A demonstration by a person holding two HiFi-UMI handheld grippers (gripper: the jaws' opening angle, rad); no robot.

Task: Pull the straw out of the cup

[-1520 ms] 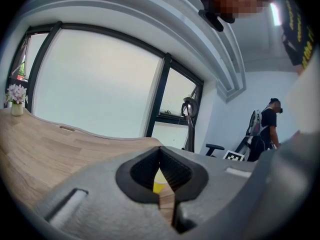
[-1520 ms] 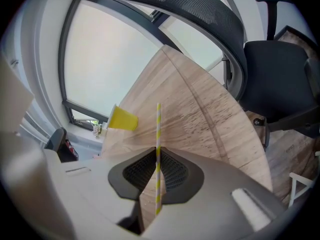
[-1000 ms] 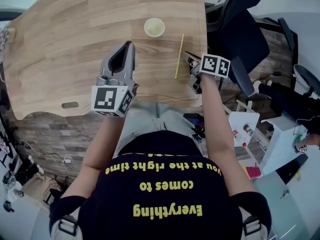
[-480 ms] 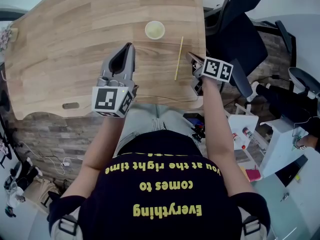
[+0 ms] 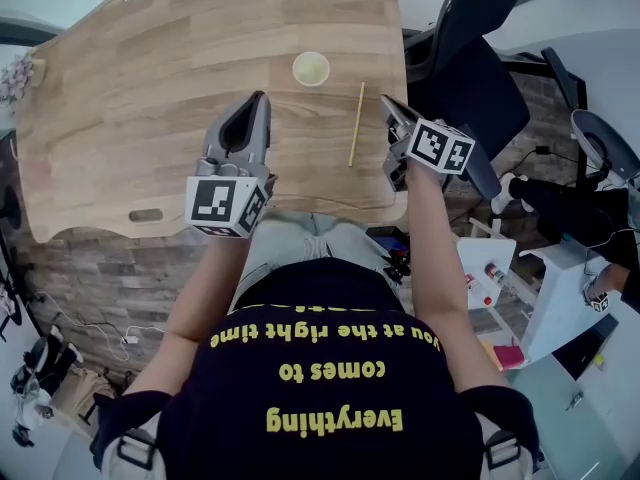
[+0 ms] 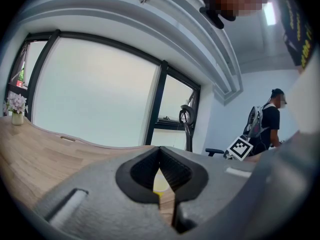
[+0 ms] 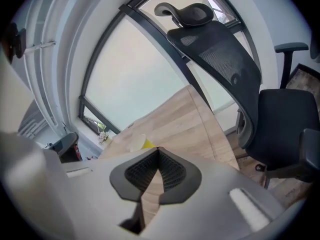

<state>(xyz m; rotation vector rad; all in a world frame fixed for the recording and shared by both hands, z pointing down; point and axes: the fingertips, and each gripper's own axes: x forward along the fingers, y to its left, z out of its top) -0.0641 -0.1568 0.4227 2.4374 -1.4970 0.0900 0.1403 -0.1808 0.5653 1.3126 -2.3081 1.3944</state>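
The right claw [image 5: 385,101] is at the right of the middle of the picture. Its two jaws are pressed together with nothing between them. The left claw [image 5: 260,98] is in the middle, and its jaws are together too, with nothing in them. Just left of the right claw, the straw [image 5: 356,123] lies flat on the wooden table [image 5: 150,88]. It is out of the little cup [image 5: 311,68], which stands upright a bit above and to the left of it and does not touch it. So I think the pulling job is done. The good thing to do now is to hold both claws up and away, so they don't bump the straw or tip the cup. The straw looks light and could roll to the table's right edge, which is near.
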